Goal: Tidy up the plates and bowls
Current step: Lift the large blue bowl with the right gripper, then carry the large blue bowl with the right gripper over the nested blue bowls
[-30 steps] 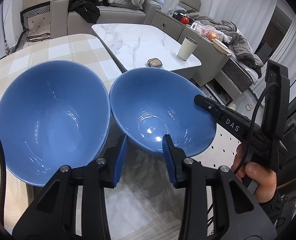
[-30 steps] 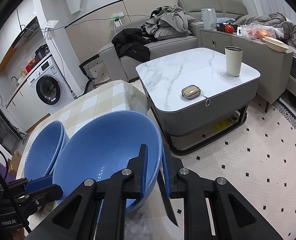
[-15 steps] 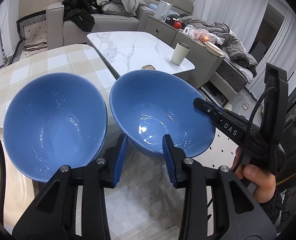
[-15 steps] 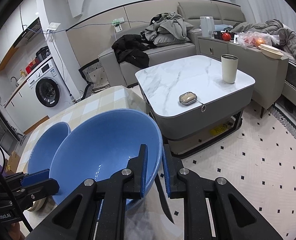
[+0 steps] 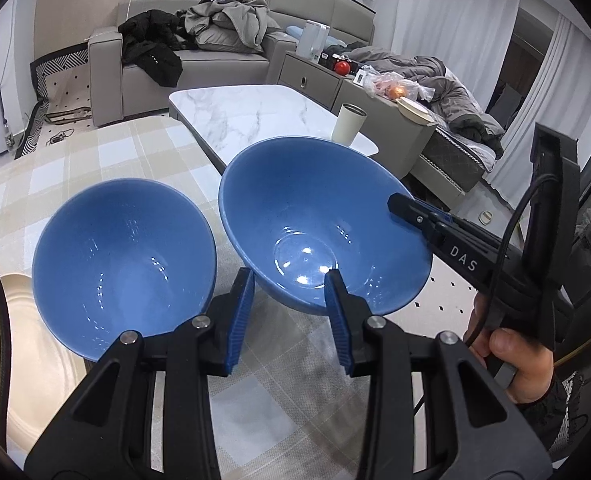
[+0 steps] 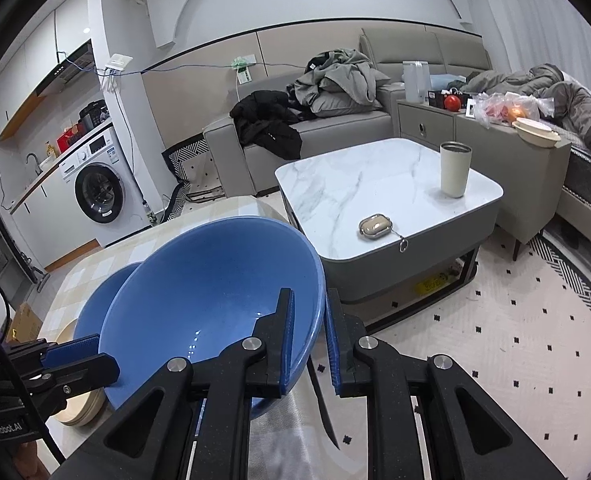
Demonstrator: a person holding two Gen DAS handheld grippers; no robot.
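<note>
Though aslant, blue bowl point(image 6: 215, 300) mouth-up.

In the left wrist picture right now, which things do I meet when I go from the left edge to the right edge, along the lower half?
Beige plate → left blue bowl → right blue bowl → right tool pinching that bowl's rim → hand holding it.

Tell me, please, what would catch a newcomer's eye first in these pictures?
Two glossy blue bowls dominate: the right gripper is shut on the rim of the nearer bowl, while the second bowl sits beside it over the checked tablecloth. Behind them stands a white marble coffee table bearing a cream tumbler.
</note>
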